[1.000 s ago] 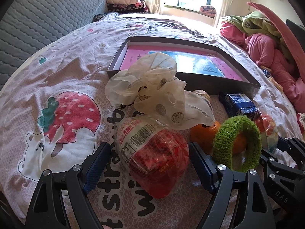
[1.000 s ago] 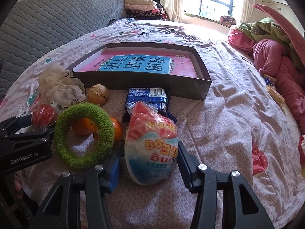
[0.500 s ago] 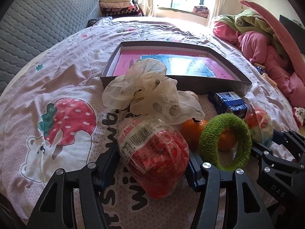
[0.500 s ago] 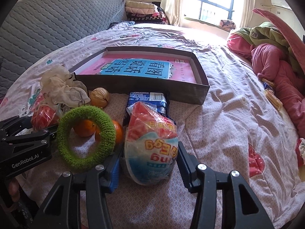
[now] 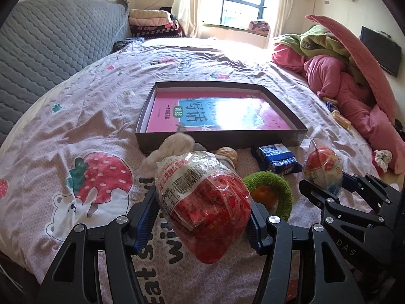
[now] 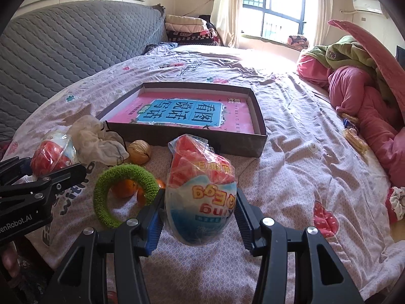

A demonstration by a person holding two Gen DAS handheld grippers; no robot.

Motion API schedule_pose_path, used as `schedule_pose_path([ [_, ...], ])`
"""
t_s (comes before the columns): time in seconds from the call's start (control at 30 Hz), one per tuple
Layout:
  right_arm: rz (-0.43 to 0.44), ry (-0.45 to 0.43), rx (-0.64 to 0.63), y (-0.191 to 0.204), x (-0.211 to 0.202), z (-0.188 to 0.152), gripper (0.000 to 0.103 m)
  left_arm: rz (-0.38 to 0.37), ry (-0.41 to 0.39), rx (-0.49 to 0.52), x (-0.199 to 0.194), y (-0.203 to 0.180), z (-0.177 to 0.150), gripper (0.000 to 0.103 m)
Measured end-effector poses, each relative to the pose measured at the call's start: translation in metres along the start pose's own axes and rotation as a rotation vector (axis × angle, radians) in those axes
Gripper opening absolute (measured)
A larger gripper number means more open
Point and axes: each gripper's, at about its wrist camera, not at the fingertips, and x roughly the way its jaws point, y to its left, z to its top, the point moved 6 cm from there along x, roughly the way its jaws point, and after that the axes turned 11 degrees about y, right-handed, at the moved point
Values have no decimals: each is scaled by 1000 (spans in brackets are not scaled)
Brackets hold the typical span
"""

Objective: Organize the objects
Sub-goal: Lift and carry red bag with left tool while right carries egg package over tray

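Note:
My left gripper (image 5: 201,217) is shut on a red egg-shaped toy in clear wrap (image 5: 202,190), held above the bedsheet. My right gripper (image 6: 200,207) is shut on a red, white and blue wrapped egg (image 6: 200,177), also off the bed. Each wrist view shows the other gripper at its edge. Beyond them lies a shallow dark box (image 5: 220,136) with a pink and blue book inside. In front of the box lie a green fuzzy ring (image 6: 126,171) over oranges (image 6: 125,188), a walnut (image 6: 138,148), a blue packet (image 5: 277,158) and a crumpled white cloth (image 6: 96,139).
A grey quilted headboard (image 5: 50,45) runs along the left. Pink and green bedding (image 5: 354,88) is piled at the right, with a scrunchie (image 5: 382,158) and a yellow snack (image 6: 354,139) near it. Bare sheet spreads left of the box.
The left jaws closed onto the red egg, then lifted it off the sheet. The right gripper rose a little with its egg still gripped.

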Motion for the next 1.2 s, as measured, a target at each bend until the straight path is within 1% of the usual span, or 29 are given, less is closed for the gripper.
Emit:
schedule_pose_path([
  [0.23, 9, -36, 5, -1, -15, 8, 52, 14, -49, 18, -22, -7, 8, 63],
  [0.53, 9, -71, 10, -4, -26, 19, 52, 23, -64, 27, -30, -15, 19, 63],
  [0.8, 8, -95, 10, -6, -27, 35, 52, 26, -78, 37, -26, -20, 35, 63],
  [1.2, 7, -117, 1, -9, -16, 64, 52, 37, -77, 25, -4, -16, 66, 63],
])
